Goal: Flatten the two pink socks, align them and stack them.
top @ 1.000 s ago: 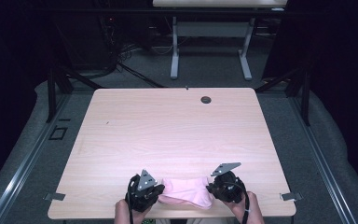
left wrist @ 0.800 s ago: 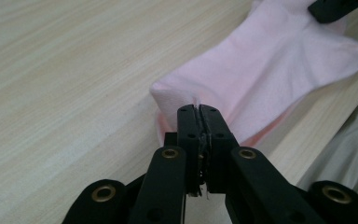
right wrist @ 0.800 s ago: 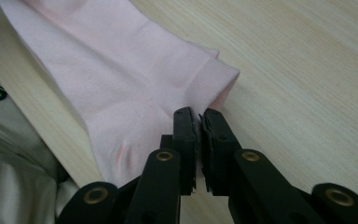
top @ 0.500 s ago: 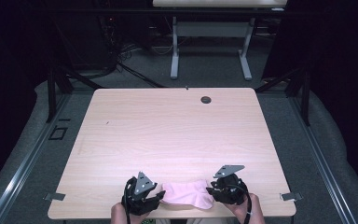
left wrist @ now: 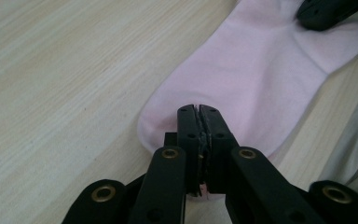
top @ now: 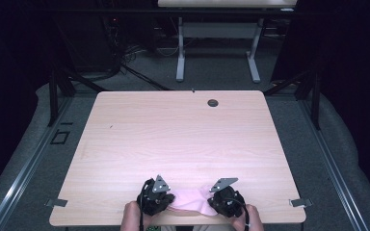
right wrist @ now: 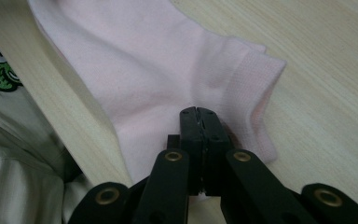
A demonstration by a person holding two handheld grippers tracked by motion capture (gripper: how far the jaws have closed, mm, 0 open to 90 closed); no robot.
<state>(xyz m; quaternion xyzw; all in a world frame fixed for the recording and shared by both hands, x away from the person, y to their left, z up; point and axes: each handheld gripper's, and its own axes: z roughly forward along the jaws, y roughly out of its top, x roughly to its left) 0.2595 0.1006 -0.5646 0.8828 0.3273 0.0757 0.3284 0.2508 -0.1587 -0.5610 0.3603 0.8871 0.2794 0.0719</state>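
A pale pink sock (top: 190,198) lies flat at the table's near edge, between my two grippers. My left gripper (top: 169,201) is at its toe end. In the left gripper view its jaws (left wrist: 199,109) have just closed and pinch the edge of the sock (left wrist: 261,70), with a pink sliver between them. My right gripper (top: 213,204) is at the cuff end. Its jaws (right wrist: 199,111) have also just closed, on the sock (right wrist: 158,60) beside the ribbed cuff. The right gripper's tip (left wrist: 326,11) rests on the sock's far end in the left gripper view.
The light wooden table (top: 173,134) stretches away from the grippers, with a dark round grommet (top: 213,102) near its far edge. The person's pale clothing (right wrist: 18,154) sits just past the near edge. Another table's legs (top: 179,53) stand beyond.
Both grippers have dipped slightly at the sock's two ends. The sock stays at the near edge.
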